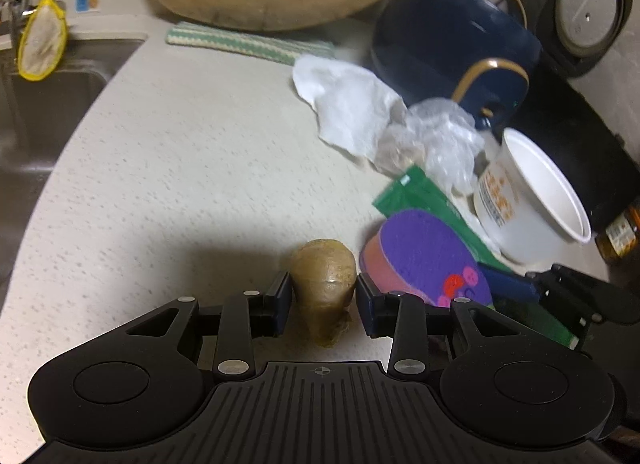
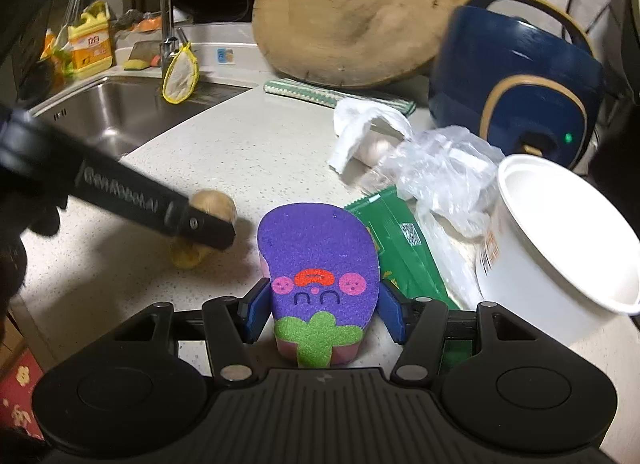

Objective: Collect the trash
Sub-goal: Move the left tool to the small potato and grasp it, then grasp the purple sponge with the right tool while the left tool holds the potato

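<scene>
**Both claws loaded, carry-off comes next**

Left gripper point(image 1: 323, 296) has its pads closed on a tan, knobbly root scrap point(image 1: 323, 280), probably ginger or a peel end, hard to tell. The scrap stands upright between the pads, its ragged yellowish end down by the countertop point(image 1: 180, 168); the right wrist view shows the same piece pinched at the tip of the left claw, just above or on the counter (contact unclear, blurred).

Right gripper point(image 2: 324, 312) grips a purple sponge point(image 2: 320, 260) by its sides, both blue pads against its edges. The sponge has a cartoon face, a green clover patch at its lower end and a pink layer underneath; it looks soft, so it should squash a little under the pads.

Step, as I judge it: the pick-up phase is done for these two pieces, and both need lifting clear and carrying to a bin (none in view, so its direction is unknown). Keep both grips tight; the rounded root could twist out.

Left on the counter to the right: a green wrapper point(image 2: 400, 248) lying flat and touching the sponge, a crumpled clear plastic bag point(image 2: 436, 172), a white paper tissue point(image 2: 360, 128) and a tipped white paper cup point(image 2: 560, 240). Behind sit a blue appliance point(image 2: 516, 76), a round wooden board point(image 2: 356, 12) and, far left, a sink point(image 2: 132, 112).
</scene>
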